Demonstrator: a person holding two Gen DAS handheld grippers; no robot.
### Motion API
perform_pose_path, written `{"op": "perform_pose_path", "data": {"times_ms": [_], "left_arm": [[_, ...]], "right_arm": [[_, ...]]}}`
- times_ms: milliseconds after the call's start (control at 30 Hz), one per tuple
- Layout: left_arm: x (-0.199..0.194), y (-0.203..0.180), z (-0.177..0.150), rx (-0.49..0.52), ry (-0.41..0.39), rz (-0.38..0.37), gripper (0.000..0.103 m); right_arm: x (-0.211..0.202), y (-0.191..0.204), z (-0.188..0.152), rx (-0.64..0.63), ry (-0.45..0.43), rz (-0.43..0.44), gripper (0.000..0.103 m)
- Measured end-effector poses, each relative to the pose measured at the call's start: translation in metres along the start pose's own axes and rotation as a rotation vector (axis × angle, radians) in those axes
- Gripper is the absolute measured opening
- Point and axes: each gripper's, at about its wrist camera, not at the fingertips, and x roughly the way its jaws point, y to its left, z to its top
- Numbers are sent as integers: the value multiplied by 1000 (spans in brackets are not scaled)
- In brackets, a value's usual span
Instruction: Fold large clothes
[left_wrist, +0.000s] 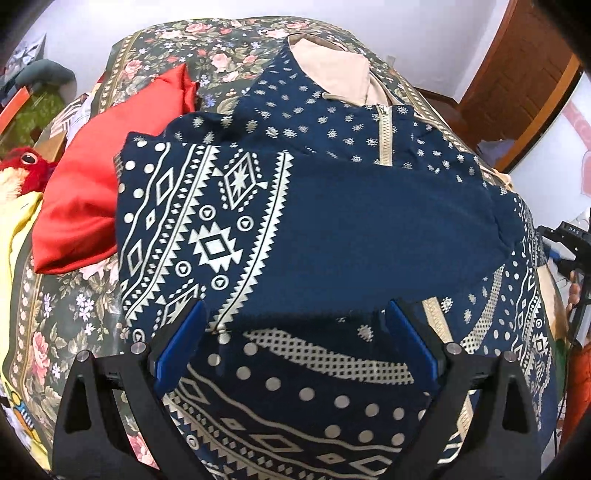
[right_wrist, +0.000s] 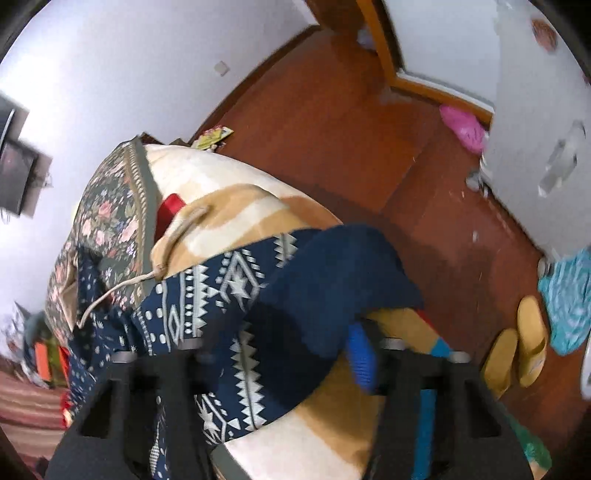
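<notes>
Beside bed, right-wrist view only: slippers (right_wrist: 517, 354), wooden floor (right_wrist: 332, 129).

A navy garment (left_wrist: 369, 214) printed with cream geometric bands, dots and small motifs lies partly folded on the bed, its cream zipper (left_wrist: 384, 136) toward one o'clock and beige lining showing at twelve.
</notes>
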Motion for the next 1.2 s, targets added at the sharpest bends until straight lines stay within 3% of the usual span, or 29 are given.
{"op": "perform_pose_path", "data": {"times_ms": [67,233,367,533,667,800,1000,1200], "left_arm": [[-2,2,-2,7,-6,8,97],[-11,8,-7,15,-19,6,97],[-19,12,-11,8,-33,-5,97],[-32,18,-18,3,-55,-12,97],[-37,24,-24,-5,-60,-12,97],[-39,34,-30,-30,-56,-16,97],[-45,45,-40,-59,-60,-25,97],[-44,49,-45,-69,-51,-21,97]], "right_arm": [[-11,10,1,-48,-35,-38,10],[-44,41,4,-134,-125,-5,7],[-77,83,4,-211,-194,98,6],[-103,144,-16,-370,-202,257,6],[-103,182,-52,-518,-142,370,6],[-76,205,-93,-616,-17,376,6],[-18,201,-134,-619,198,303,6],[2,194,-156,-631,366,212,11]]}}
